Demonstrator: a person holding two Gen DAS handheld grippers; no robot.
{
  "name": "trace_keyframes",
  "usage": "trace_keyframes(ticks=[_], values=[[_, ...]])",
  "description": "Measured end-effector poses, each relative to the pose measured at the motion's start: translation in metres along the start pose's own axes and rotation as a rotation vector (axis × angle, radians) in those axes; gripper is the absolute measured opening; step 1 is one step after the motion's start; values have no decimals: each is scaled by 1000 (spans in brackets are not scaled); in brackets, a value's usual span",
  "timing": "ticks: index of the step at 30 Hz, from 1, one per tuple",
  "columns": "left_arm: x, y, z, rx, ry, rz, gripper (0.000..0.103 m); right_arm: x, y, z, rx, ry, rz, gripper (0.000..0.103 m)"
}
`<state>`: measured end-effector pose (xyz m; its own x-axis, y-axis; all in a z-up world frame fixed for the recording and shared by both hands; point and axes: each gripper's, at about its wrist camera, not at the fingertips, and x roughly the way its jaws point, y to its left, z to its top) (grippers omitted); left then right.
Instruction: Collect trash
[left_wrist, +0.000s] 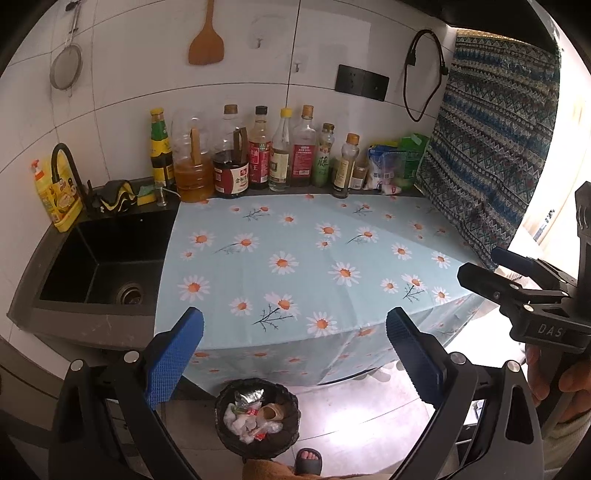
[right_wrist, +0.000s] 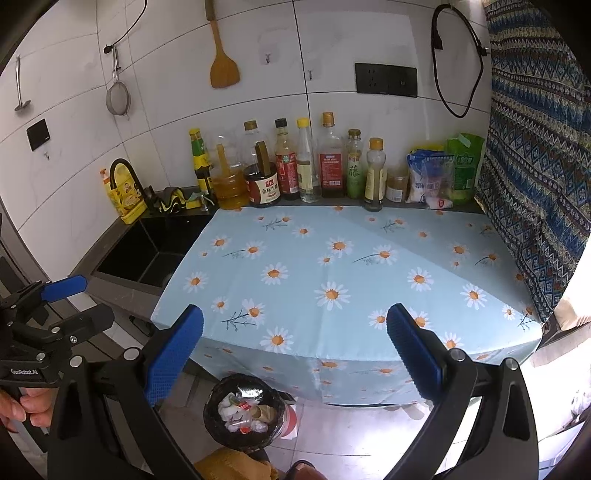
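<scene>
The task looks nearly finished. On the left, the black sink (left_wrist: 99, 258) has no rubbish that I can see, and the daisy tablecloth (left_wrist: 295, 258) on the counter is bare of litter. Only the row of sauce bottles (left_wrist: 258, 155) and some packets (right_wrist: 443, 173) stand at the back wall, and these do not seem to be trash. The black trash bin (left_wrist: 257, 419) on the floor in front of the counter already holds crumpled white paper, wrappers and a piece of foil.

The left gripper (left_wrist: 294, 332) is released, its blue fingers (left_wrist: 173, 354) spread wide with nothing between them. The bin lies below and between them, well apart, nearer to the left finger. The right gripper (right_wrist: 294, 332) is also released and empty, and the trash bin (right_wrist: 245, 411) sits low between its fingers (right_wrist: 413, 354), again toward the left one.

Perhaps a small scrap remains near the packets; the view is too small there to tell.
</scene>
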<state>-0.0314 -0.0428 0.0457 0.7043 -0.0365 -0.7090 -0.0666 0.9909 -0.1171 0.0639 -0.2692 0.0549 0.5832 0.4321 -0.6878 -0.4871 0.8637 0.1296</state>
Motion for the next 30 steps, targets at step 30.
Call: trace_keyframes(ticks=[30], values=[[-5,3,-5,-8,-11,-10,96,-2,-2,-9,13,11,-19,99]])
